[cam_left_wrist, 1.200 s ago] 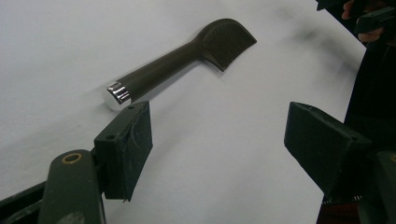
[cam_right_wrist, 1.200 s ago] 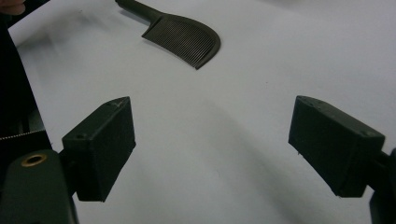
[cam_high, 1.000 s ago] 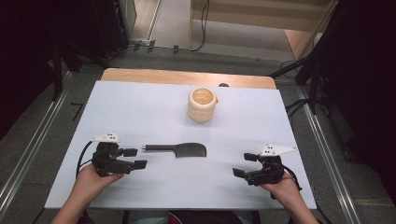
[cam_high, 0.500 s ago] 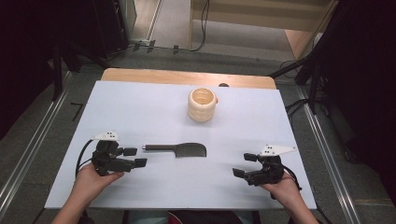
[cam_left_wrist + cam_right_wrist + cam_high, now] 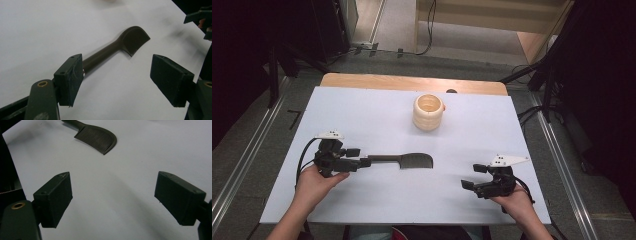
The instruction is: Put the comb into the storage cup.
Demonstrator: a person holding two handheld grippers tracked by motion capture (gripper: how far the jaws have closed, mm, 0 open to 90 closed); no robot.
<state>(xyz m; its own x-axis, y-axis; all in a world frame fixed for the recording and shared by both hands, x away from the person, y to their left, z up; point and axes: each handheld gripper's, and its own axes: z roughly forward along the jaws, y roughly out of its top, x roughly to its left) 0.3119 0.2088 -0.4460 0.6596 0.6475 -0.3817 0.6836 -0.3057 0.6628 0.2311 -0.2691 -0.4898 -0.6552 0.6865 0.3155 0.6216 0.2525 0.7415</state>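
Observation:
A dark comb [image 5: 404, 160] with a long handle lies flat on the white table [image 5: 362, 110], its handle pointing left. My left gripper [image 5: 357, 157] is open at the handle's end. In the left gripper view the comb [image 5: 110, 48] runs away from the left gripper [image 5: 125, 75], and the handle's tip lies against the inner side of the jaw on the left. My right gripper [image 5: 473, 176] rests open near the table's front right, well away from the comb. The right gripper [image 5: 113, 195] has only bare table between its jaws, with the comb's toothed head [image 5: 97, 137] farther off.
A ribbed wooden cup [image 5: 428, 112] stands upright at the back centre of the table. A wooden board edge [image 5: 412, 82] borders the far side. Metal rails run along both sides of the table on the floor.
My left gripper has shifted a little forward and toward the comb's handle end. The comb, the cup and the right gripper have not moved.

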